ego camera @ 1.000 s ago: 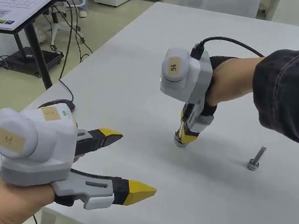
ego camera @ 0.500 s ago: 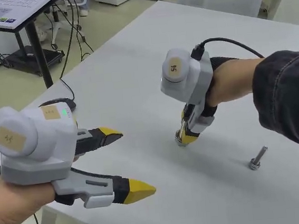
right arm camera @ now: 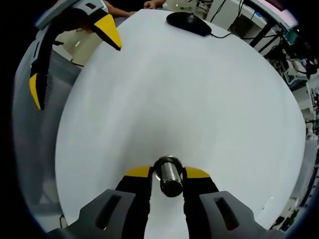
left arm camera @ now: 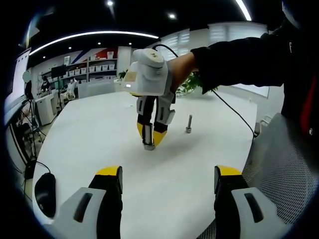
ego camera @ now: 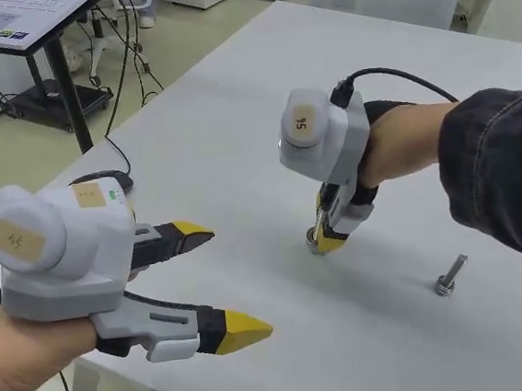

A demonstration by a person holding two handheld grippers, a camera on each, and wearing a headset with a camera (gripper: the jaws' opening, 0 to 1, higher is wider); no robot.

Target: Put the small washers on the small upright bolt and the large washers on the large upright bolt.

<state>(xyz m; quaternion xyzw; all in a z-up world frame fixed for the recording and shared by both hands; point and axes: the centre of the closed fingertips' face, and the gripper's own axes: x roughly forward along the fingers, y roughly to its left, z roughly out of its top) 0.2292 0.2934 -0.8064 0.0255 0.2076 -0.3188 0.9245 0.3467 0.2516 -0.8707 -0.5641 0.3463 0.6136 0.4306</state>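
The large bolt [ego camera: 313, 240] stands upright mid-table, its grey shaft [right arm camera: 169, 175] held between yellow jaw tips. My right gripper [ego camera: 323, 238] points straight down and is shut on it; the left gripper view shows the same grip [left arm camera: 151, 138]. A small bolt [ego camera: 448, 277] stands to the right on the white table, apart from both grippers, and appears again beyond the right gripper [left arm camera: 189, 123]. My left gripper [ego camera: 232, 281] hovers at the near left edge, open, with nothing between its jaws [left arm camera: 168, 174].
A black mouse [ego camera: 102, 180] with a cable lies at the table's left edge behind my left gripper. The white table [ego camera: 235, 115] stretches far back. A desk with cables [ego camera: 53, 49] stands off to the left, and a mesh chair [left arm camera: 279, 164] sits near the table edge.
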